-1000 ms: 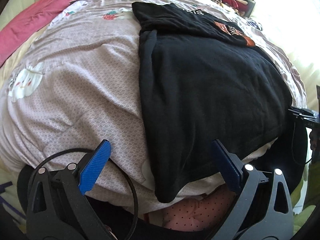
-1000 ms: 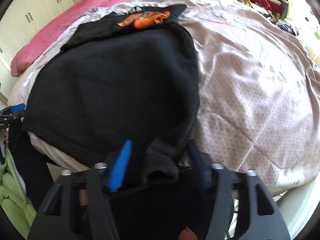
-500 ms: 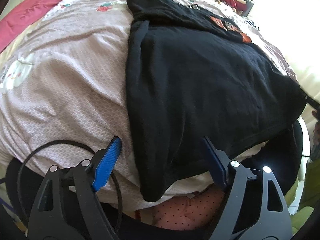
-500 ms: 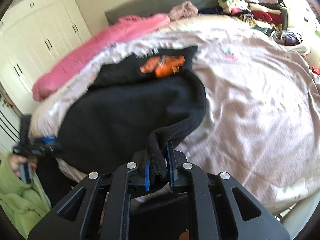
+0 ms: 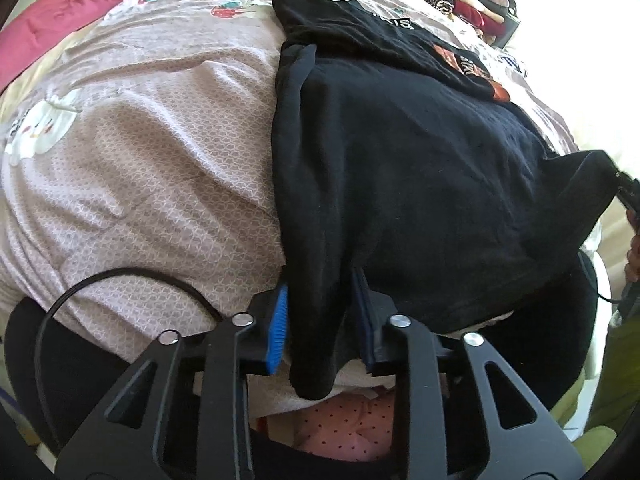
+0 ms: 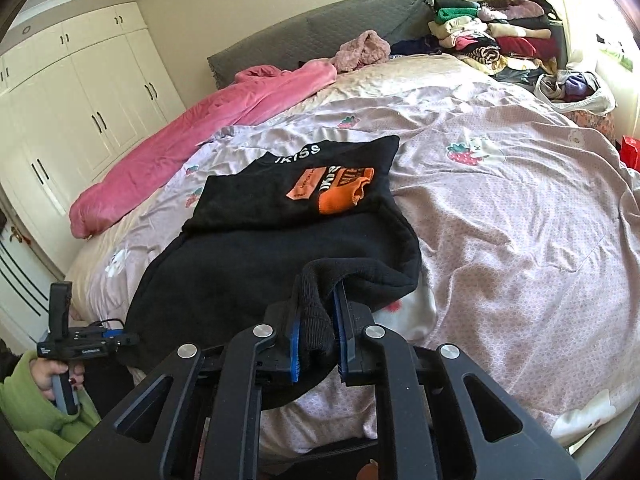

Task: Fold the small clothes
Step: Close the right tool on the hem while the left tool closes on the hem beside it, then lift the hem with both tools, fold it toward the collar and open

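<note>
A black fleece garment lies spread on the bed, its near edge hanging over the bed's side. My left gripper is shut on its near left corner. My right gripper is shut on the other near corner and lifts it a little off the bed. A folded black shirt with an orange patch lies just beyond the fleece, partly on it; it also shows in the left wrist view. The left gripper also shows in the right wrist view, at the fleece's far corner.
The bed has a lilac quilt with strawberry prints. A pink blanket lies along the far left. Stacks of folded clothes stand at the headboard's right. White wardrobes line the left wall.
My left gripper moved in and shut on the fleece's left corner. My right gripper, shut on the other corner, rose and lifted it.
</note>
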### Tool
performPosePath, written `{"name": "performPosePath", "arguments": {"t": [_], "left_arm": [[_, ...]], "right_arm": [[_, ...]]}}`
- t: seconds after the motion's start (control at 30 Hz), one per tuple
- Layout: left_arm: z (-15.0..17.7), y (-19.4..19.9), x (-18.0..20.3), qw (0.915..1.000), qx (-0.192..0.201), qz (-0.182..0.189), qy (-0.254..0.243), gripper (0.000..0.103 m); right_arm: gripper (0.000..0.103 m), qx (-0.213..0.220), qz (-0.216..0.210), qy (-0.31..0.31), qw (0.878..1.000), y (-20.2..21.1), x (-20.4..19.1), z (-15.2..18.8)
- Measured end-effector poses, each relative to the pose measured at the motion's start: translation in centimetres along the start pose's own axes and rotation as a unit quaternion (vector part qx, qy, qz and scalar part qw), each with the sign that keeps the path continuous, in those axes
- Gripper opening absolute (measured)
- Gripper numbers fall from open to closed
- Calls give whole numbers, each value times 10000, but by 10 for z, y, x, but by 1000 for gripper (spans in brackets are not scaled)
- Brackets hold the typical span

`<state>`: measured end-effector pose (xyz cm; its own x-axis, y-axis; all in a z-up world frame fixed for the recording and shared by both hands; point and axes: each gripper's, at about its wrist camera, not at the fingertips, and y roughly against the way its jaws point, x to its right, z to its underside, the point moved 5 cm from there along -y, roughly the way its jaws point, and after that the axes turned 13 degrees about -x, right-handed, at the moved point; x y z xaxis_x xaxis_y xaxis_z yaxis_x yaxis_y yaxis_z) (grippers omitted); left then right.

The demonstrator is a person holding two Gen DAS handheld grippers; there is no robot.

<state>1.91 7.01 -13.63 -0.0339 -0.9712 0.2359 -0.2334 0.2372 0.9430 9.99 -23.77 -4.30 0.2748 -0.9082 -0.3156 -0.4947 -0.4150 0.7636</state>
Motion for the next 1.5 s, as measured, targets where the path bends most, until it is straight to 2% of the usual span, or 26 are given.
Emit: {"name": "performPosePath", "arguments": {"t": [0.23,0.4,0.57,0.77,1.0,1.13,1.5], "left_arm": [[5,8,-3,9999,35,106,82,4],[2,21,-4,9996,158,231,83,3],[-9,47,-2,9981,459,404,41,3],[-35,75,-2,9952,831,506,88,3],[-72,83,-12,9926,1052,527,294,3],[-100,81,-21,9912,1107,568,451,3],[-167,69,-20,9902,1271,288,500,3]], "right_arm": [[12,-43,53,-59,10000,-4,3,6],[12,39,58,-46,10000,4,4,6],[12,210,66,79,9997,14,0,0],[12,479,28,137,9988,28,-2,-20],[12,685,95,137,9975,34,0,-50],[12,747,110,-15,9971,31,7,-66],[12,696,223,-373,9966,-2,26,-113]]}}
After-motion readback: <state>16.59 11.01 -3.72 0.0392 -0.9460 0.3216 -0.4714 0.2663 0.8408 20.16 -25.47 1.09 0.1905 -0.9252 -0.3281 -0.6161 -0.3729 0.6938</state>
